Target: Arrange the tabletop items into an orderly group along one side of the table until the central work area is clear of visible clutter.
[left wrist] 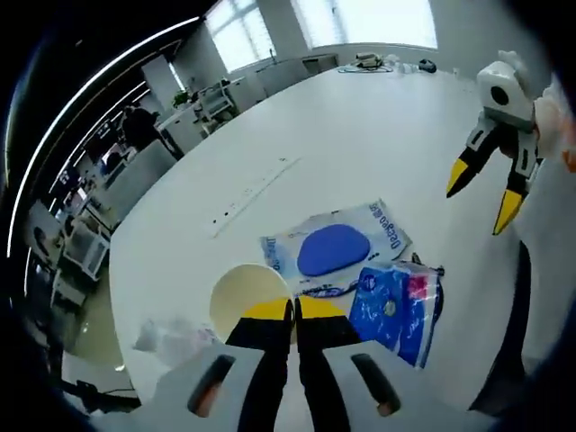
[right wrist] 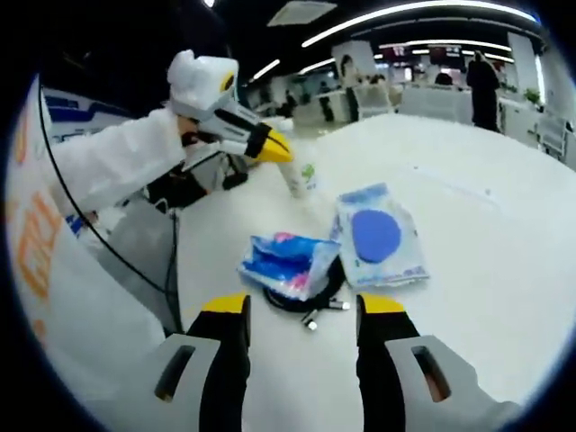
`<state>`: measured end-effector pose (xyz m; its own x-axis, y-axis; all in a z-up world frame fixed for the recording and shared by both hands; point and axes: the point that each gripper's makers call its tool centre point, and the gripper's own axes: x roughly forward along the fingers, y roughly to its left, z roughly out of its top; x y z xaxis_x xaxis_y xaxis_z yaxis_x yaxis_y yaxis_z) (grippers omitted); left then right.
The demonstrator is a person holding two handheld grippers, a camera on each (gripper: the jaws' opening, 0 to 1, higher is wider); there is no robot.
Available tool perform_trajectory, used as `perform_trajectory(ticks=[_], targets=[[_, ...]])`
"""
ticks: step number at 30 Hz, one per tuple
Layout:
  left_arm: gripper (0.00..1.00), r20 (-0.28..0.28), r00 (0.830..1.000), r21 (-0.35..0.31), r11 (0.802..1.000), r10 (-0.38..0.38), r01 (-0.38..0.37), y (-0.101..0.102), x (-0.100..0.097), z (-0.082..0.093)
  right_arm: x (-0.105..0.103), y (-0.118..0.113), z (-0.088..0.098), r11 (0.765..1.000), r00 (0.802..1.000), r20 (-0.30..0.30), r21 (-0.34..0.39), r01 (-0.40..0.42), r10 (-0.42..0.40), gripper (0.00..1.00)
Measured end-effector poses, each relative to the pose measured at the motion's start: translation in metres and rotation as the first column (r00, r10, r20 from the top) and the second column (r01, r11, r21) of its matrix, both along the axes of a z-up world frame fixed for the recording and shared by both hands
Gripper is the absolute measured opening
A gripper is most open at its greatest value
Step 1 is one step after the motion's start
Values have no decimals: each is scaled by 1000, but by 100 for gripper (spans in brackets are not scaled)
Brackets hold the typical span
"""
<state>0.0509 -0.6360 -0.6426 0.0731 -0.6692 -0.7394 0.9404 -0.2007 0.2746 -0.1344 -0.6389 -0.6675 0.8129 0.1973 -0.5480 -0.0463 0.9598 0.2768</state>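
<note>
A flat white packet with a blue oval on its face (left wrist: 335, 249) lies on the white desk (left wrist: 360, 126), its long axis running from the cup side toward the far right in the left gripper view. Just beside it lies a crinkly blue and pink plastic bag (left wrist: 397, 309), its long side roughly square to the packet, and in the right gripper view this bag (right wrist: 290, 262) rests on a coiled black cable (right wrist: 310, 301), with the packet (right wrist: 378, 237) touching its right side. A cream paper cup (left wrist: 245, 293) stands at the near end of the packet, mouth upward, a crumpled clear wrapper (left wrist: 175, 337) near it at the desk's edge. The left tongs (left wrist: 293, 309) are pressed together on the cup's rim, their yellow tips meeting there; in the right gripper view they (right wrist: 273, 147) grip the cup (right wrist: 299, 179). The right tongs (right wrist: 304, 304) are held wide apart above the cable, touching nothing, and they (left wrist: 486, 191) hang above the desk in the left gripper view.
</note>
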Motion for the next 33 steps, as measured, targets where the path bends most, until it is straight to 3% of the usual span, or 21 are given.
perform_trajectory(ticks=[3,8,13,24,30,33], targets=[[0,-20,999,-4,999,32,-32,-5,7,-5,1,-7,-1,1000,1000,-2,11,22,-22,45],[0,20,999,32,998,50,-50,-8,23,-17,-1,-13,-7,998,999,-10,32,45,-45,45],[0,6,996,47,995,86,-86,-9,36,-30,-1,-19,-12,997,998,-22,49,61,-60,46],[0,1,995,47,994,96,-96,-15,40,-49,-3,-29,-22,992,994,-56,81,94,-90,44],[0,7,991,54,989,136,-136,-12,46,-58,-2,-35,-27,990,993,-68,92,107,-101,44],[0,-21,987,32,987,156,-156,-11,46,-60,-1,-36,-27,989,992,-70,97,113,-106,44]])
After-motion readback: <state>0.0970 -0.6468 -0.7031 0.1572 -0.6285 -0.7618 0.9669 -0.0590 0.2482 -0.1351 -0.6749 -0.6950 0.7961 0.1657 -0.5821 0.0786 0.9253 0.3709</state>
